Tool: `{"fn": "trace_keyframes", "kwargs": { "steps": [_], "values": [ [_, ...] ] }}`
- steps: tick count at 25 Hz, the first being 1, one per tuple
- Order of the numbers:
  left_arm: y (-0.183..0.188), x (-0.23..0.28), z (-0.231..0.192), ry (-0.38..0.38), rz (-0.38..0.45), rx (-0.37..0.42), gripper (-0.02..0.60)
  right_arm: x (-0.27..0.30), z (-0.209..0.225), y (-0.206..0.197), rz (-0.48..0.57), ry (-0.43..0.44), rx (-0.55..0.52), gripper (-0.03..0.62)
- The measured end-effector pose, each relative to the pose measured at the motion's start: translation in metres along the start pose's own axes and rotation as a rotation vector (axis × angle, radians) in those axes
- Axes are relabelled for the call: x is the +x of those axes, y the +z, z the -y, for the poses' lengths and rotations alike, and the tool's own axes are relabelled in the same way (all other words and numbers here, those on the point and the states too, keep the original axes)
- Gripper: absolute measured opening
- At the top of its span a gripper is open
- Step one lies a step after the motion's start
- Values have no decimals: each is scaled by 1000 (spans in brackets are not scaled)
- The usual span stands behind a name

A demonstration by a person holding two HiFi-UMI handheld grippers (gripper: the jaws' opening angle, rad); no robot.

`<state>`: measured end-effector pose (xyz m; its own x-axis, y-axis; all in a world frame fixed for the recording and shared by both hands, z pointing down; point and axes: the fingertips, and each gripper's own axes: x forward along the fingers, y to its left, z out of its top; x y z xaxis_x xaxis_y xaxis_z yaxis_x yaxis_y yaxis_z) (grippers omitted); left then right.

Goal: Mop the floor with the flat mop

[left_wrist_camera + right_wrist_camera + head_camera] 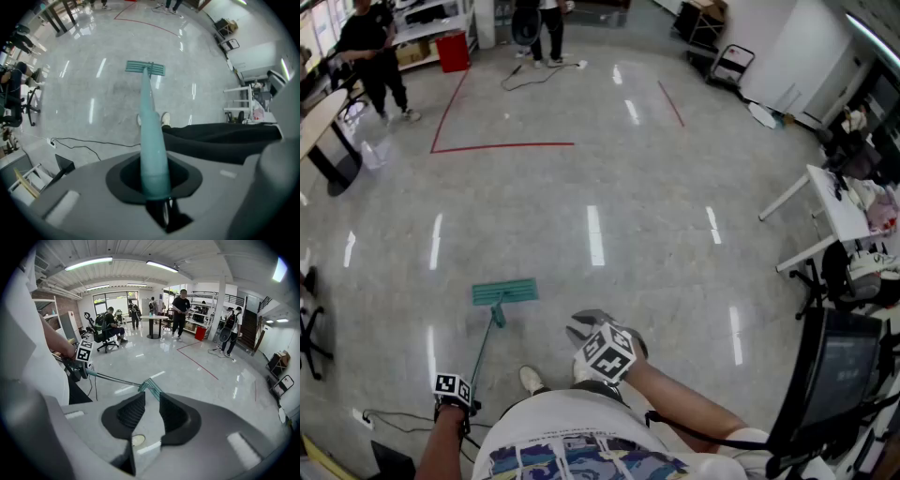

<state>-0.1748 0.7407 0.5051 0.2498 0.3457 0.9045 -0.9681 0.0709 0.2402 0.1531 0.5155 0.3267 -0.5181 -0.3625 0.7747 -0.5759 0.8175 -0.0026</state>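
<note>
The flat mop's teal head [504, 292] lies flat on the glossy grey floor [609, 187] just ahead of my feet. Its thin handle [487, 345] slants back to my left gripper [453, 389], which is shut on the teal grip. In the left gripper view the handle [151, 117] runs from between the jaws of the left gripper [154, 180] to the mop head [145, 68]. My right gripper [586, 326] hovers to the right of the handle, apart from it. In its own view the right gripper [152, 406] is open by a narrow gap, with nothing between the pads, and the mop head [151, 386] shows beyond.
Red tape lines [502, 146] mark the floor farther ahead. People stand at the back by a red bin [453, 50]. White tables [825, 202] and a dark monitor [839, 375] line the right side. A black cable [394, 422] lies at my left. A round table [319, 122] stands far left.
</note>
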Motion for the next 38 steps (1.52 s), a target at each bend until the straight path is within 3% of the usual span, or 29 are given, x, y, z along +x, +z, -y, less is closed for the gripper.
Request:
{"fn": "trace_keyframes", "kwargs": {
  "steps": [3,6,13,25,29,34,38],
  "values": [
    [61,-7,15,6,9,105,98,1,33,-3,3,-72,59,101],
    [83,-3,20,1,8,152,98,6,41,-11,-9,-106,81,103],
    [73,1,2,3,2,127,98,24,30,-6,-16,-77,86,103],
    [69,-4,13,61,-14,74,98,39,57,-41,-3,-6,83,103],
    [105,-22,11,30,68,57,98,50,70,-27,1,4,43,103],
    [134,-43,-17,24,74,55,98,61,74,3,-17,-26,62,103],
    [196,-42,-45,18,57,96,98,98,99,27,-47,-78,102,103]
  ]
}}
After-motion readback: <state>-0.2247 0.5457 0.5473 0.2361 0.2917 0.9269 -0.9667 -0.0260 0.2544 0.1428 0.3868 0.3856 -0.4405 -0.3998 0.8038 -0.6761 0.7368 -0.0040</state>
